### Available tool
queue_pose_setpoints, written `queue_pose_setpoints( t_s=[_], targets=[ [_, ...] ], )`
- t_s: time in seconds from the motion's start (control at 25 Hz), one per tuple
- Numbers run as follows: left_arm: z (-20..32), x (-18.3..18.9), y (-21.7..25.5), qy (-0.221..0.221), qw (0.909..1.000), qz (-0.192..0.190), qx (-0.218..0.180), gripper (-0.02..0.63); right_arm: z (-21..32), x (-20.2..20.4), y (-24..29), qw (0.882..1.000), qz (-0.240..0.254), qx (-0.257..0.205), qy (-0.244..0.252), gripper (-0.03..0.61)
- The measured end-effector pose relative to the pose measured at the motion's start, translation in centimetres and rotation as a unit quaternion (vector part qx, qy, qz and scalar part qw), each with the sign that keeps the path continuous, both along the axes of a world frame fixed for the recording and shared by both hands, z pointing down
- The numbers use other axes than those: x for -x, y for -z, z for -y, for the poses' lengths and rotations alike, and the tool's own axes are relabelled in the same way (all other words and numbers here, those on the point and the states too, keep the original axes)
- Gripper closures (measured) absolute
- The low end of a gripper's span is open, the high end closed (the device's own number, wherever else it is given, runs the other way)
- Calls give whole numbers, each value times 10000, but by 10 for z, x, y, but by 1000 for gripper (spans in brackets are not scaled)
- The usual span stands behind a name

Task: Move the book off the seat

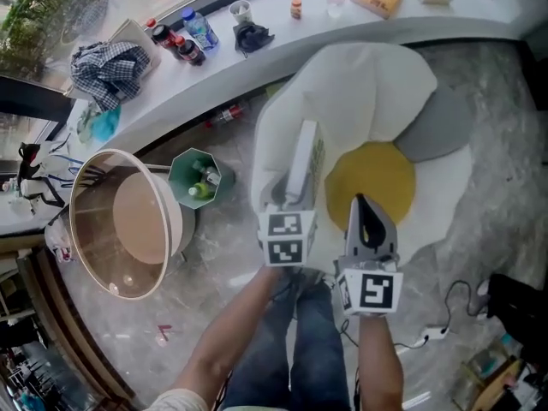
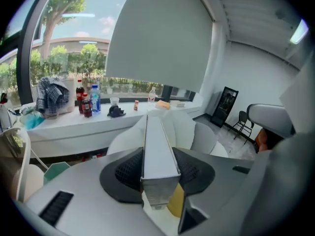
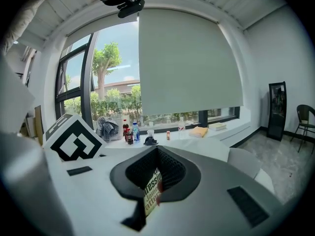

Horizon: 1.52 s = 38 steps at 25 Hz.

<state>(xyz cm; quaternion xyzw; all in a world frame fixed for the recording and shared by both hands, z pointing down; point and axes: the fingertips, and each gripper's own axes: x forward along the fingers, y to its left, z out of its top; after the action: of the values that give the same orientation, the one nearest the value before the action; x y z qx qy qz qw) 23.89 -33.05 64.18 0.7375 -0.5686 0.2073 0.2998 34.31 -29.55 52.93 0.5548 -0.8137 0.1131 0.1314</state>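
The left gripper's (image 1: 289,197) jaws pinch the book (image 1: 303,154), upright and lifted above the chair seat (image 1: 432,199). The right gripper's (image 1: 370,217) jaws are pressed together. The book is not yet put down elsewhere.

Book (image 2: 158,151), between my left jaws: matt white paper edge.
Pads (image 2: 127,170) beside it: black, ribbed, matt.
Seat (image 2: 189,129), beyond my jaws: smooth, matt white.

- The left gripper (image 1: 289,197) reaches forward from a bare left forearm (image 1: 229,342), its jaws clamped on the near end of the book (image 1: 302,154) (which stands on edge).
- The right gripper (image 1: 360,202) sits just beside it, pointing the same way from the right forearm (image 1: 378,360), jaws together on nothing.
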Motion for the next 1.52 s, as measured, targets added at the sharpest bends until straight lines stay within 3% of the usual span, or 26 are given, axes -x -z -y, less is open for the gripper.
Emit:
queue_pose_setpoints(
  t_s=[0.48,0.76,1.04,1.32,1.52],
  targets=[
    [4,27,177,430,9909,248,-1251,440,6,1,136,9968,202,-766,81,580],
    [-13,37,302,778,9729,329,-2151,440,7,5,242,9899,316,-1365,199,581],
    [-48,41,405,1015,9546,431,-2766,440,-16,4,333,9820,510,-1783,360,580],
    [-80,32,450,1235,9424,588,-3052,442,-38,-1,375,9743,700,-2034,664,580],
    [-102,46,457,1515,9365,756,-3070,440,-46,22,379,9691,857,-2045,1076,580]
  ],
)
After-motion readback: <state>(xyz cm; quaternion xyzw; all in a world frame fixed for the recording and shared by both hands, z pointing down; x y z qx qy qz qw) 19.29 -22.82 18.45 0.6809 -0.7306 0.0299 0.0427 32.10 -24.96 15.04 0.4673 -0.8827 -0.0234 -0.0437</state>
